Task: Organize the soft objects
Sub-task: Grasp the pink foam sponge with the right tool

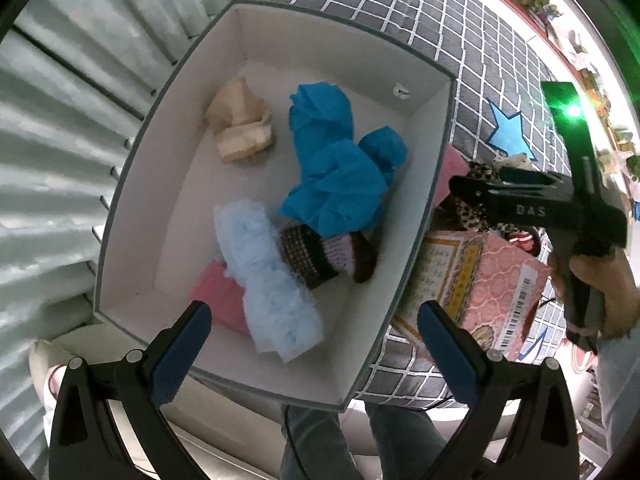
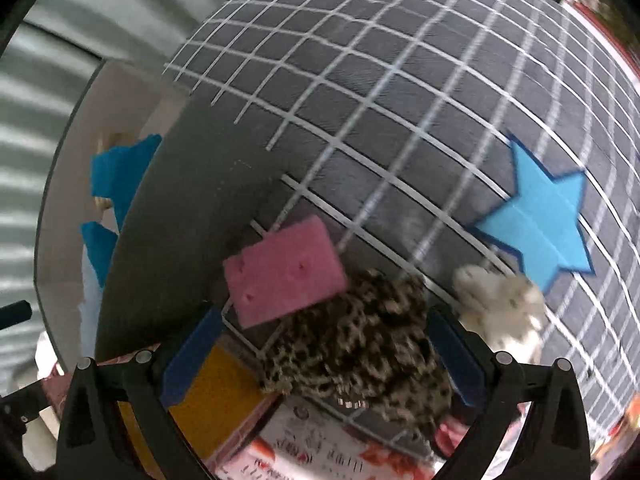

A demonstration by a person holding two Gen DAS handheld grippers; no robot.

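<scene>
From the left wrist, the left gripper point(image 1: 308, 344) hangs with its jaws wide apart and empty over the near end of the white box point(image 1: 132, 216), which already holds a beige cloth point(image 1: 240, 128), a crumpled blue fabric point(image 1: 340, 168), a pale blue tulle piece point(image 1: 272, 276), a knitted item point(image 1: 320, 256) and something pink point(image 1: 220, 296); the right gripper shows beyond the box's right wall, above a pink patterned carton point(image 1: 480, 280).

From the right wrist, the right gripper point(image 2: 320, 354) has its jaws spread either side of a leopard-print soft item point(image 2: 360, 344), not visibly clamped; a pink sponge point(image 2: 284, 272) and a cream fluffy item point(image 2: 504, 300) lie just beside it on the checked mat point(image 2: 360, 100), so by my judgement at least these three remain.
</scene>
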